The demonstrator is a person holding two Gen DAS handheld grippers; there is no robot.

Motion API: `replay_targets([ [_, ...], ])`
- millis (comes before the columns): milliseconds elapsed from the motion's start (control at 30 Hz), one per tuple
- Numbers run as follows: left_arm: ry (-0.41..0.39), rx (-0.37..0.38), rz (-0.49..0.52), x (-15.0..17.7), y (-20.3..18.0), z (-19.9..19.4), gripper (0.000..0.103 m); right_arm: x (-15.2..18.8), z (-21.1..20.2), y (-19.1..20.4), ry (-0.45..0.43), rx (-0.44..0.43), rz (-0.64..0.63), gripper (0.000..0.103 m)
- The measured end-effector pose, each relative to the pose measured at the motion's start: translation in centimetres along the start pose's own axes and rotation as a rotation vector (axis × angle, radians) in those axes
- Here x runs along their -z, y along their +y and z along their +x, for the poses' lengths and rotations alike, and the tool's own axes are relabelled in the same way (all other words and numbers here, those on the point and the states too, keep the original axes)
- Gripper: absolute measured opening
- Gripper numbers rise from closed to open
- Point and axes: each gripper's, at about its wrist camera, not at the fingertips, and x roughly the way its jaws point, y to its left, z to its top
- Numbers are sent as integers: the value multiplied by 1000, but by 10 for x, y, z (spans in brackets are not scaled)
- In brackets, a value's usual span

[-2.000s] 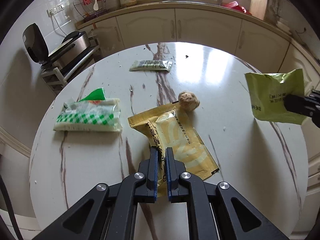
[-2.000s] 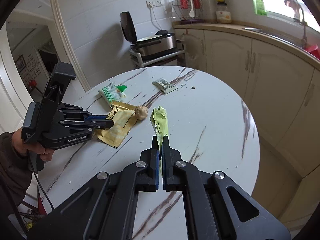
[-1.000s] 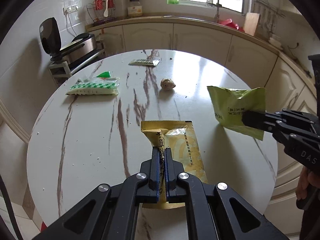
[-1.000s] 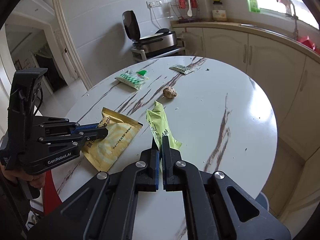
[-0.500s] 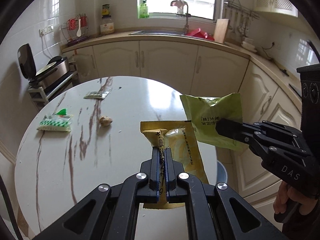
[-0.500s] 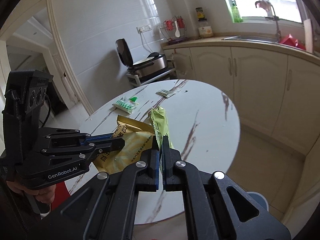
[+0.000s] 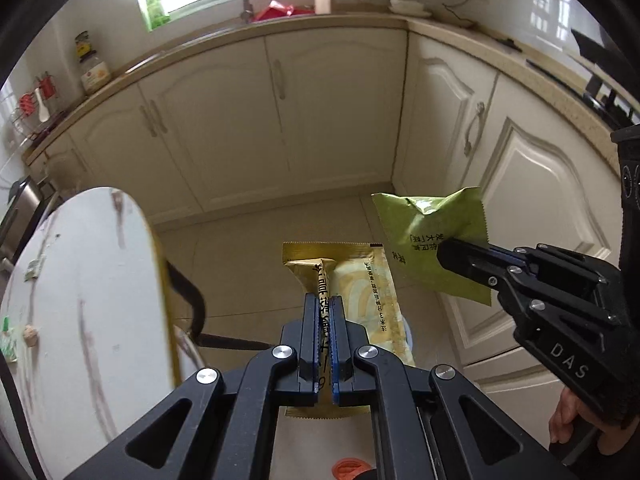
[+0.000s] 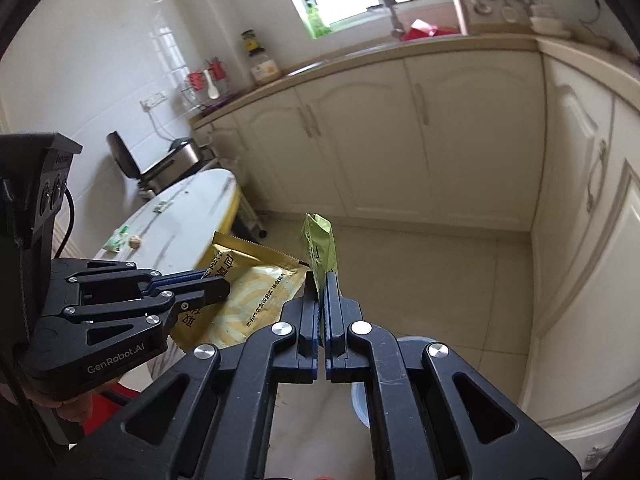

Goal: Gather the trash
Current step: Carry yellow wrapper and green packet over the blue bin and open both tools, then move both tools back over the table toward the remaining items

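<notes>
My left gripper [image 7: 325,304] is shut on a yellow snack wrapper [image 7: 360,292] and holds it in the air over the tiled floor; both also show in the right wrist view, gripper [image 8: 218,280] and wrapper [image 8: 252,292]. My right gripper [image 8: 321,280] is shut on a green wrapper [image 8: 320,240], seen edge-on. In the left wrist view that green wrapper [image 7: 432,236] hangs from the right gripper [image 7: 444,254], just right of the yellow one. A blue-grey bin rim [image 8: 360,400] shows below my right gripper, mostly hidden.
The round marble table [image 7: 80,280] is at the left, with a crumpled brown ball [image 7: 30,334] and green wrappers [image 8: 116,242] on it. Cream kitchen cabinets [image 7: 280,120] line the back and right. A black chair frame [image 7: 196,312] stands beside the table.
Both grippers swung right, away from the table, carrying their wrappers out over the floor near the cabinets. The table now lies at the left edge of both views.
</notes>
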Motion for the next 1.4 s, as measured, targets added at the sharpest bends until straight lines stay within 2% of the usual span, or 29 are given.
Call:
replay_targets([
  [133,77,17,49,-11,-21,63,1,20,24,-48,64,34,94,3],
  [233,122,53,56,-18,-27,101,5,34,40,-76,95,58,150,3],
  [300,135,44,74,-20,-32,121,5,44,51,-94,117,67,189,3],
  [400,164,52,40,-21,-32,146,8,57,71,-110,164,71,226,3],
  [433,174,57,32,-21,-30,152,18,62,78,-114,180,62,237,3],
  [467,185,50,30,-22,-29,157,36,67,83,-117,193,56,247,3],
  [500,185,35,33,-22,-27,159,46,71,89,-120,207,47,254,3],
  [533,173,20,40,-23,-27,159,59,74,95,-122,221,33,261,3],
  [567,157,-5,44,-25,-27,156,63,77,102,-123,235,26,272,7],
  [733,126,-40,36,-30,-25,141,67,86,115,-125,268,47,296,26],
  [767,121,-43,33,-29,-25,136,67,88,112,-124,266,48,299,32],
  [800,118,-43,34,-27,-25,131,67,88,107,-122,259,43,304,36],
  [867,99,-57,27,-23,-25,115,67,89,100,-114,239,48,300,38],
  [967,55,-52,16,-16,-24,87,67,79,78,-100,202,44,300,49],
  [1033,12,-41,19,-10,-27,62,69,69,61,-85,168,47,283,53],
  [1100,-43,-28,24,-4,-28,33,73,60,40,-67,127,33,260,56],
  [1167,-103,-27,20,1,-28,2,83,50,18,-46,82,14,232,61],
  [1300,-226,-63,-6,23,-31,-65,93,31,-22,3,6,-6,143,70],
  [1400,-298,-98,-43,35,-12,-101,101,16,-39,46,-21,-28,68,77],
])
